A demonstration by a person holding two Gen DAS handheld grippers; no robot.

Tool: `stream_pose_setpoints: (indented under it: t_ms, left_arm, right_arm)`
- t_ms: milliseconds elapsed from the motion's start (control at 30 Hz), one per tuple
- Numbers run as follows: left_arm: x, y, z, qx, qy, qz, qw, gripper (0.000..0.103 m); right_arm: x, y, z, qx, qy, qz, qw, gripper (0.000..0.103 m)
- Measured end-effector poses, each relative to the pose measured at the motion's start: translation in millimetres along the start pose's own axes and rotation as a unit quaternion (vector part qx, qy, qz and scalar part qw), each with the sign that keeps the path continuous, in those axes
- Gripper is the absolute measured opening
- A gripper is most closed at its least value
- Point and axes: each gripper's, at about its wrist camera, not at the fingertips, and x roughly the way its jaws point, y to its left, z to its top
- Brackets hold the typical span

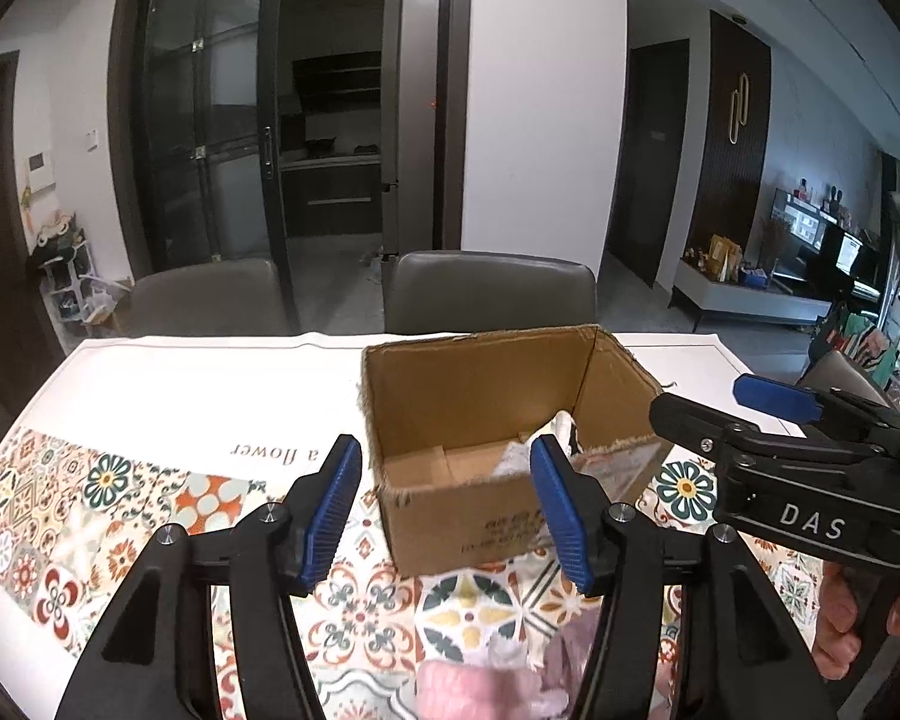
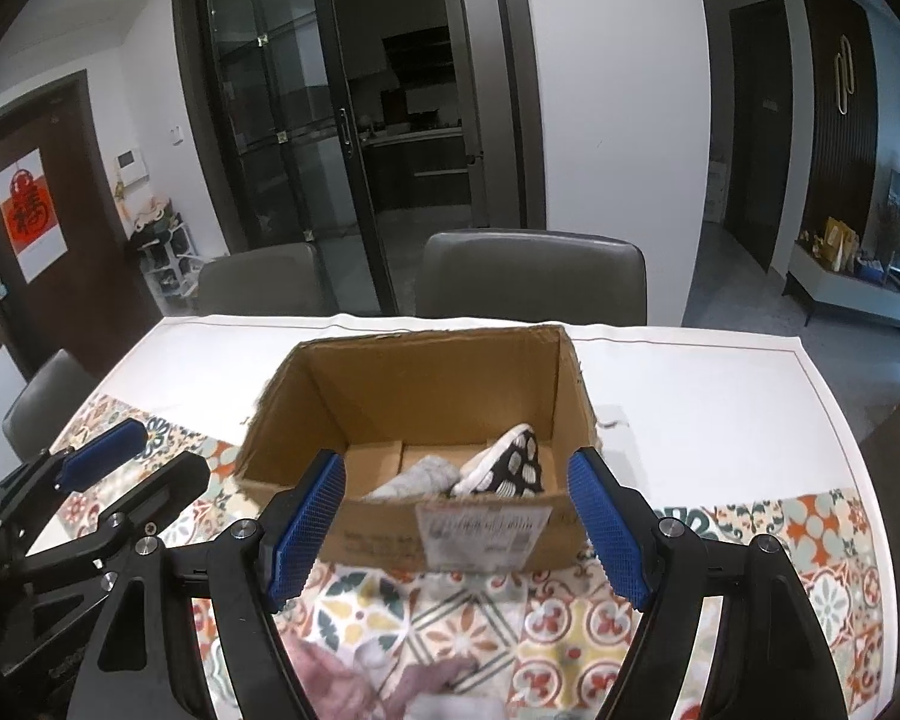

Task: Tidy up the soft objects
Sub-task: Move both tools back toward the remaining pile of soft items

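Socks [image 2: 498, 468], grey and spotted black, lie in the box [image 2: 426, 384] at twelve o'clock on the desk [image 2: 720, 414], pink cloth [image 1: 474, 687] at six, while both grippers, left [image 1: 450, 510] and right [image 2: 462, 531], hover with jaws wide open, holding nothing.

a home dining room: table [image 2: 720, 396], chairs [image 2: 534, 270], kitchen doorway [image 1: 330, 138].

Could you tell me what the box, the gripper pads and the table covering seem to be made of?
Box: brown corrugated cardboard, matte, with ragged torn top edges. Right gripper pads: blue, finely ridged, probably rubber or soft plastic. Table covering: printed tile pattern, smooth with slight sheen, possibly coated cloth or vinyl.
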Motion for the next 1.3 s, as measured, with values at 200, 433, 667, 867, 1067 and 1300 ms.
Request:
stream_pose_setpoints:
  t_ms: [200, 433, 667, 867, 1067, 1300]
  left_arm:
    - [-23, 7, -14, -0.008, 0.000, 0.006, 1.0000, 0.058]
    - [-48, 12, -33, -0.010, 0.004, 0.014, 0.9998, 0.058]
    - [-68, 21, -53, -0.010, 0.011, 0.018, 0.9997, 0.059]
    - [-81, 23, -73, 0.002, 0.023, 0.018, 0.9996, 0.059]
    - [-90, 24, -92, 0.015, 0.039, 0.016, 0.9990, 0.059]
    - [-92, 27, -111, 0.017, 0.063, 0.004, 0.9979, 0.060]
  right_arm:
    - [-24, 13, -14, -0.013, -0.007, 0.000, 1.000, 0.078]
    - [-43, 25, -31, -0.010, -0.004, 0.007, 1.000, 0.078]
    - [-59, 39, -48, -0.017, -0.002, 0.010, 1.000, 0.078]
    - [-71, 50, -66, -0.026, 0.007, 0.009, 1.000, 0.078]
    - [-77, 58, -81, -0.027, 0.023, 0.010, 0.999, 0.078]
    - [-79, 66, -101, -0.026, 0.049, 0.012, 0.998, 0.078]
